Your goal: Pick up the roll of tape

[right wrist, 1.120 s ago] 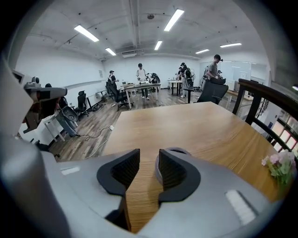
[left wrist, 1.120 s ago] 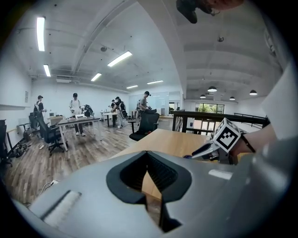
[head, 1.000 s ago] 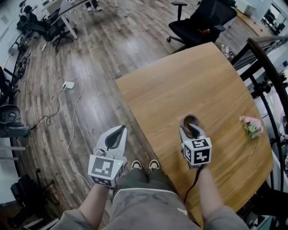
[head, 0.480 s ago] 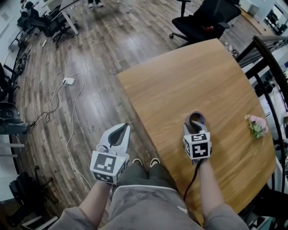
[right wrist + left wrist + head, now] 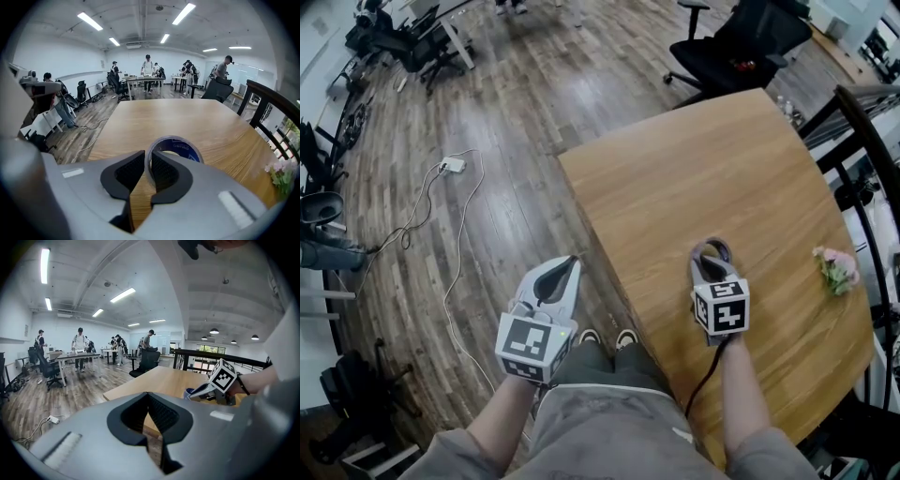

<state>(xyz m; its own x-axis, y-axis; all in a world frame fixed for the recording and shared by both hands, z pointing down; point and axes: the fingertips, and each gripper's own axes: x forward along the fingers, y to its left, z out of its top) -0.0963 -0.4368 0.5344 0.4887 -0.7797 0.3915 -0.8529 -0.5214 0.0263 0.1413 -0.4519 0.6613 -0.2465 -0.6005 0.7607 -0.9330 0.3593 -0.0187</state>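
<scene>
The roll of tape, clear with a blue core, is pinched by its near wall between the jaws of my right gripper, which is shut on it. In the head view the roll sticks out ahead of the right gripper over the wooden table. I cannot tell whether it still touches the wood. My left gripper hangs off the table's left edge above the floor. Its jaws meet at the tips with nothing between them in the left gripper view.
A small pink flower sprig lies near the table's right edge. A black railing runs along the right. A black office chair stands beyond the table's far end. A cable and adapter lie on the floor at left.
The roll looked like a flat open ring before; it now shows more edge-on in the right gripper. Both grippers sit slightly further right in the head view.
</scene>
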